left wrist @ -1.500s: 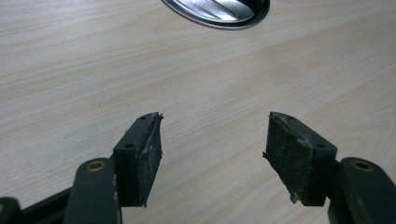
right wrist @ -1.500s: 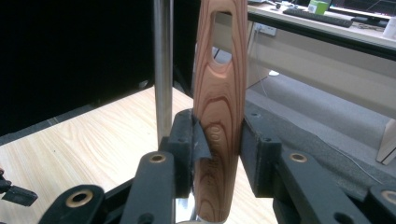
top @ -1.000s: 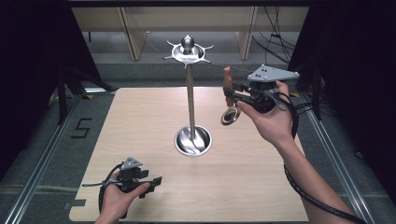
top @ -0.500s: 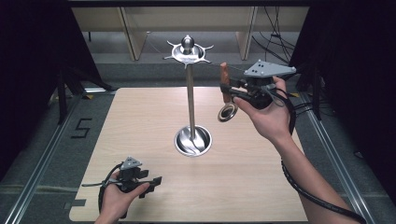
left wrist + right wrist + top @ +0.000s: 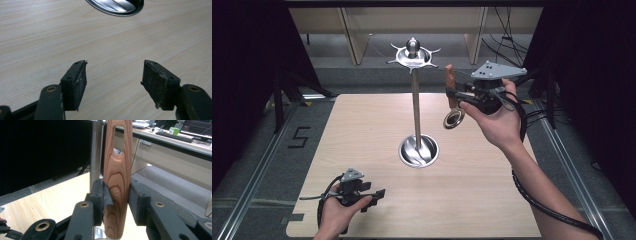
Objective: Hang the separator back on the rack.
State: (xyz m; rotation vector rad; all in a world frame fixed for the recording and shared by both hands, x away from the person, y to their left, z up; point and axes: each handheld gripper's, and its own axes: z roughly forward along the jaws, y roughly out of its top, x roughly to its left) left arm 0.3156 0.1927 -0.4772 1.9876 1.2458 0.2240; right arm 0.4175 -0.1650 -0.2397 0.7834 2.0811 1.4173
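A metal stand rises from the middle of the wooden table (image 5: pixel 362 125), with a round base (image 5: pixel 418 151), a thin pole (image 5: pixel 416 110) and a hooked disc on top (image 5: pixel 412 54). Just right of the pole, high above the table, my right gripper (image 5: pixel 453 95) is shut on a utensil's wooden handle (image 5: pixel 450 80). The handle stands upright and its round metal end (image 5: pixel 454 120) hangs below. In the right gripper view the handle (image 5: pixel 117 170), with a slot near its top, sits between the pads (image 5: pixel 100 197), and the pole (image 5: pixel 95 152) is close behind. My left gripper (image 5: pixel 374 196) rests open on the table's front left, jaws empty (image 5: pixel 113 82).
The stand's base (image 5: pixel 117 6) lies ahead of the left jaws. Black curtains flank both sides of the table. Pale shelving (image 5: pixel 357 35) stands behind it. A floor mark "5" (image 5: pixel 297 137) and metal rails run along the left.
The right gripper has drifted slightly up and left, bringing the utensil closer to the pole. The left gripper has stayed put.
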